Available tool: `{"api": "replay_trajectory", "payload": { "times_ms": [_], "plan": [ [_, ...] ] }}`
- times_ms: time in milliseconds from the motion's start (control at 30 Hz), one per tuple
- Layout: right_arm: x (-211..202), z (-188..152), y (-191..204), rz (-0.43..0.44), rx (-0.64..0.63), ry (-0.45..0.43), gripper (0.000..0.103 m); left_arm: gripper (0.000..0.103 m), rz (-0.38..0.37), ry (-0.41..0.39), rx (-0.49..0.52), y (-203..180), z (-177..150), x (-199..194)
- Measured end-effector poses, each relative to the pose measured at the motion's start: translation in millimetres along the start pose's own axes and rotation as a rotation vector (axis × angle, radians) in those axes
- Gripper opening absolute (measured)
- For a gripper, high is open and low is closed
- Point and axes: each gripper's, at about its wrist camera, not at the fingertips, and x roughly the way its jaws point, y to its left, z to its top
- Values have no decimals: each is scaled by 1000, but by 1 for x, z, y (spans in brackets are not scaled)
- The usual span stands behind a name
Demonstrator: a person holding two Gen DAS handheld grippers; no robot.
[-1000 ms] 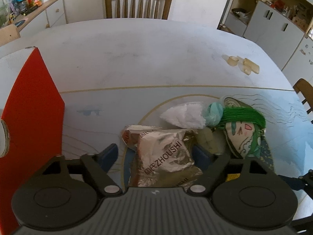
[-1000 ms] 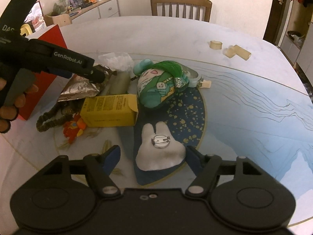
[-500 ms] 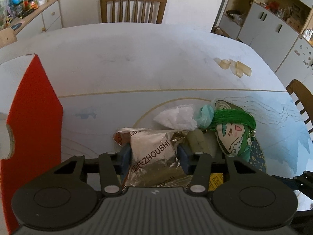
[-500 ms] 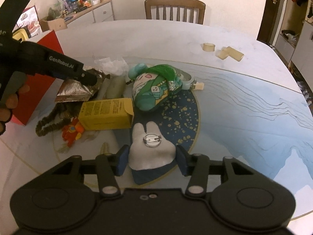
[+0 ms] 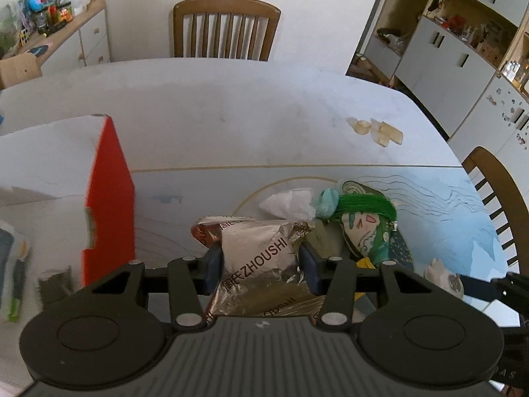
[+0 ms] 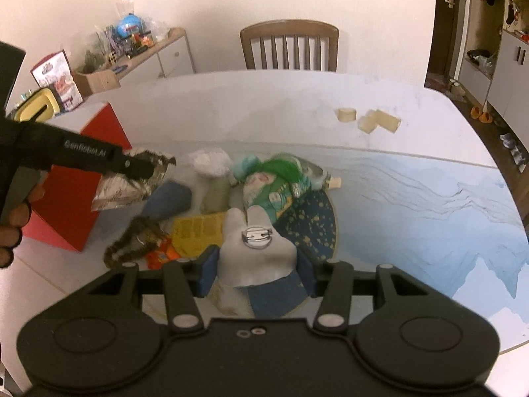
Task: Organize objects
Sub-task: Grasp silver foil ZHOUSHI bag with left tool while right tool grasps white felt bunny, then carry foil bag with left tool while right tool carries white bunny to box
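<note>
The left gripper (image 5: 261,264) clamps the foil bag (image 5: 261,258). The right gripper (image 6: 256,269) clamps the white badge (image 6: 254,254), with the red box (image 6: 76,195) at its ten o'clock.

The silver foil packet (image 5: 261,258) carried the printed word "ZHOUSHI" after two Chinese characters; the left gripper (image 6: 132,165) bore "GenRobot.AI" in pale letters on its side.

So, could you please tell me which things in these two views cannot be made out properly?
- Silver packet, left wrist view: its lower end is hidden behind the left gripper.
- White plush badge, right wrist view: its base is hidden by the right gripper.
- Yellow box, right wrist view: its print is too blurred to read.
- Red box, left wrist view: its contents are hidden by its wall.
</note>
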Motion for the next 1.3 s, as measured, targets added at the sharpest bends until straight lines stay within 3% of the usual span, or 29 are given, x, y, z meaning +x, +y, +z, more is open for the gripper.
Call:
{"api": "replay_trajectory", "payload": {
  "times_ms": [333,667,1300],
  "plan": [
    [-12,26,39,26,-36,-60,49,48,-32,-51,-14,20,6,-50],
    [-5,49,98,70,-110,-88,49,48,14,-98,-48,73,6,-89],
    [27,75,216,166,-240,-87,49,48,102,-107,-90,182,9,-107]
  ]
}}
